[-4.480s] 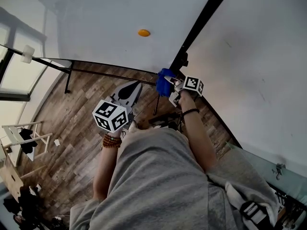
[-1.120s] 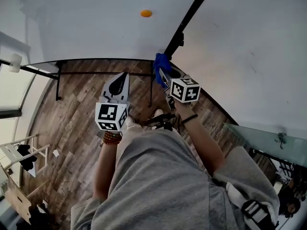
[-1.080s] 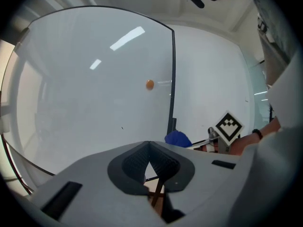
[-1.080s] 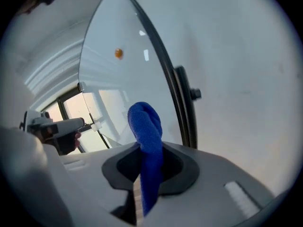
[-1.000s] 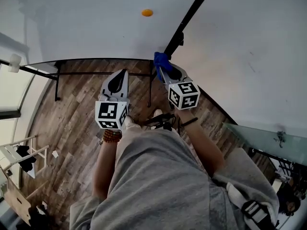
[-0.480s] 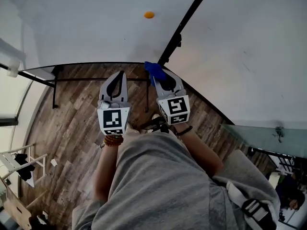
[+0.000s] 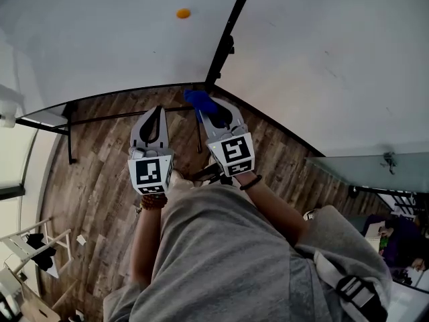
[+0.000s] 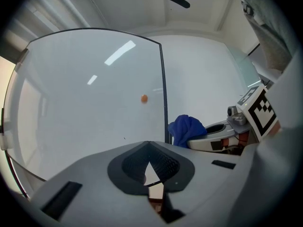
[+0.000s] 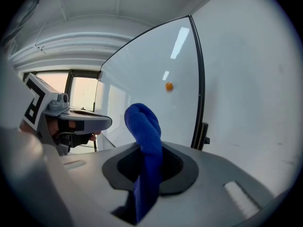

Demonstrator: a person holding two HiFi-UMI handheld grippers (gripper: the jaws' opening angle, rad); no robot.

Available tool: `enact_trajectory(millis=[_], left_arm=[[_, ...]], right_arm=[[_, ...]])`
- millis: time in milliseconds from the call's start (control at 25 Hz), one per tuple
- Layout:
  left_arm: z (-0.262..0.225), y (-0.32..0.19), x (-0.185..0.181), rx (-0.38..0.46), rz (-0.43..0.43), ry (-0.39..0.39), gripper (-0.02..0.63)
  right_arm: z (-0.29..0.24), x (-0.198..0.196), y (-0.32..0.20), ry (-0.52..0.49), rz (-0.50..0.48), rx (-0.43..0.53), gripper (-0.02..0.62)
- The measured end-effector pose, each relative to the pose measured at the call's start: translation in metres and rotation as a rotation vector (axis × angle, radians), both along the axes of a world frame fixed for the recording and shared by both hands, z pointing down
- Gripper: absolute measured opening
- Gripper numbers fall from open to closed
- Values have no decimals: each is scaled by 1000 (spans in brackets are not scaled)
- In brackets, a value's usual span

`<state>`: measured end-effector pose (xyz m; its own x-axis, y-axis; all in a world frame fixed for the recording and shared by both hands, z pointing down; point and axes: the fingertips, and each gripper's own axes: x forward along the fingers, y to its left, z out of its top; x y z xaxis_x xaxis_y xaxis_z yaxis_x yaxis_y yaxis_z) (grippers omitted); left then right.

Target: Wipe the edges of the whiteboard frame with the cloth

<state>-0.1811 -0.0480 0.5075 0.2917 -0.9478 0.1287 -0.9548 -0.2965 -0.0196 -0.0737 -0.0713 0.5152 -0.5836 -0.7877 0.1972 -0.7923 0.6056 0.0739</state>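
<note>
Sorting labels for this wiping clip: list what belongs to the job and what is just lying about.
Job: blue cloth, pinched in the right gripper; black whiteboard frame; whiteboard.

Lying about: orange dot on the board; left gripper, shut and empty; wooden floor; glass tabletop.

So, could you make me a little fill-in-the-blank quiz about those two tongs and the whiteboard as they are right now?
1. The right tongs are shut on a ___ cloth.
2. The left tongs are shut and hold ___.
3. The small round dot on the whiteboard is ___ in colour.
4. The upright strip of the frame beside the cloth is ___ in colour.

Missing words: blue; nothing; orange; black.
</note>
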Motion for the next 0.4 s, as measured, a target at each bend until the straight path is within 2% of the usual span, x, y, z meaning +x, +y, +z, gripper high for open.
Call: enact_trajectory(millis=[400], left_arm=[[11, 7, 25, -33, 83, -18, 8]], right_arm=[[13, 27, 12, -6, 86, -24, 72]])
